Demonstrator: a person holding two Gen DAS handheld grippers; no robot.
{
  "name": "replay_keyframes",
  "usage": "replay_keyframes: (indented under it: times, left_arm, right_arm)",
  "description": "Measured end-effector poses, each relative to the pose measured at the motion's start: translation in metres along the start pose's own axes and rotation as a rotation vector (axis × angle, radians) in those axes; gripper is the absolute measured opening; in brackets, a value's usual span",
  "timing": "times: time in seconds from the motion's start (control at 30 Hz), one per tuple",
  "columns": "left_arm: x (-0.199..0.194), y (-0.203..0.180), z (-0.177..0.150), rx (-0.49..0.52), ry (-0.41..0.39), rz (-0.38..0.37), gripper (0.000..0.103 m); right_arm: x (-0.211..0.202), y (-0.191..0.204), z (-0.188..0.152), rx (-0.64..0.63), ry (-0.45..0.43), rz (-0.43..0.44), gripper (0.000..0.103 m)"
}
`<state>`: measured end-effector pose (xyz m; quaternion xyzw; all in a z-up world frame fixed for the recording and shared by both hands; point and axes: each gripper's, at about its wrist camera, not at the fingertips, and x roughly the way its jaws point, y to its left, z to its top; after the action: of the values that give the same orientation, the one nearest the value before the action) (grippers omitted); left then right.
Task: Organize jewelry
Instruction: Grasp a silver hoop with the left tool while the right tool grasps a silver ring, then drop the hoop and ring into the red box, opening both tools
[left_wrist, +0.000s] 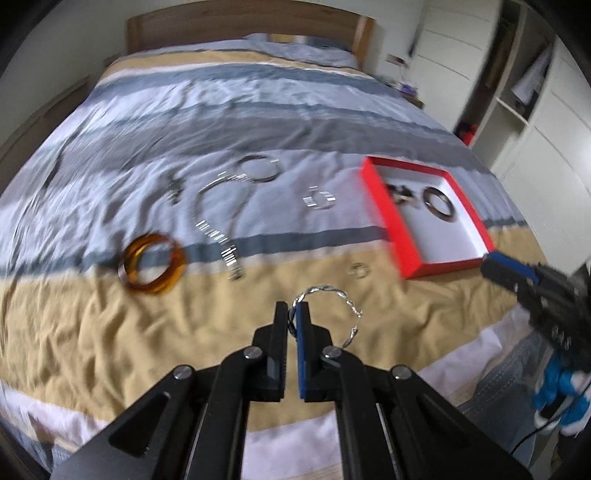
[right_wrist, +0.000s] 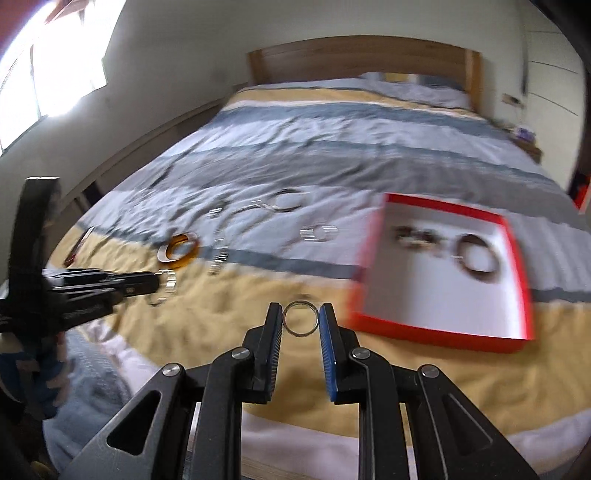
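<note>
My left gripper is shut on a twisted silver bracelet and holds it above the bedspread; it also shows in the right wrist view. My right gripper is shut on a small silver ring, held across its width. A red box with a white inside holds a dark bangle and a dark beaded piece; it lies right of both grippers and also shows in the left wrist view.
On the striped bedspread lie an amber bangle, a silver necklace, a thin silver hoop, a wide silver band and a small ring. A wooden headboard stands at the far end, cupboards to the right.
</note>
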<state>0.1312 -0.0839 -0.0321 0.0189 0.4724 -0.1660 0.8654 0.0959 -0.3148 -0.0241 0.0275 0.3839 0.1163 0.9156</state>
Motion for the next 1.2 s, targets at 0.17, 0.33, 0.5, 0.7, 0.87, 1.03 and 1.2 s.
replay_keyframes:
  times: [0.17,0.33,0.5,0.7,0.87,1.03,1.2]
  left_arm:
    - [0.026,-0.058,0.030,0.089,0.017,-0.046,0.004]
    - [0.063,-0.110,0.061,0.164,0.034,-0.087,0.004]
    - [0.116,-0.151,0.097,0.224,0.061,-0.085,0.004]
    - [0.175,-0.167,0.118,0.261,0.117,-0.056,0.004]
    - [0.201,-0.171,0.117,0.291,0.142,-0.052,0.004]
    - [0.211,-0.170,0.112,0.307,0.127,-0.050,0.004]
    - [0.209,-0.168,0.113,0.300,0.117,-0.046,0.005]
  right_arm:
    - [-0.003,-0.065,0.001,0.061,0.004,-0.080,0.020]
    - [0.018,-0.115,0.015,0.093,0.014,-0.110,0.020]
    - [0.058,-0.151,0.042,0.104,0.040,-0.104,0.020]
    - [0.110,-0.173,0.063,0.090,0.104,-0.099,0.020]
    - [0.143,-0.188,0.070,0.100,0.170,-0.110,0.020]
    - [0.162,-0.189,0.068,0.040,0.213,-0.141,0.020]
    - [0.165,-0.187,0.068,-0.006,0.232,-0.170,0.021]
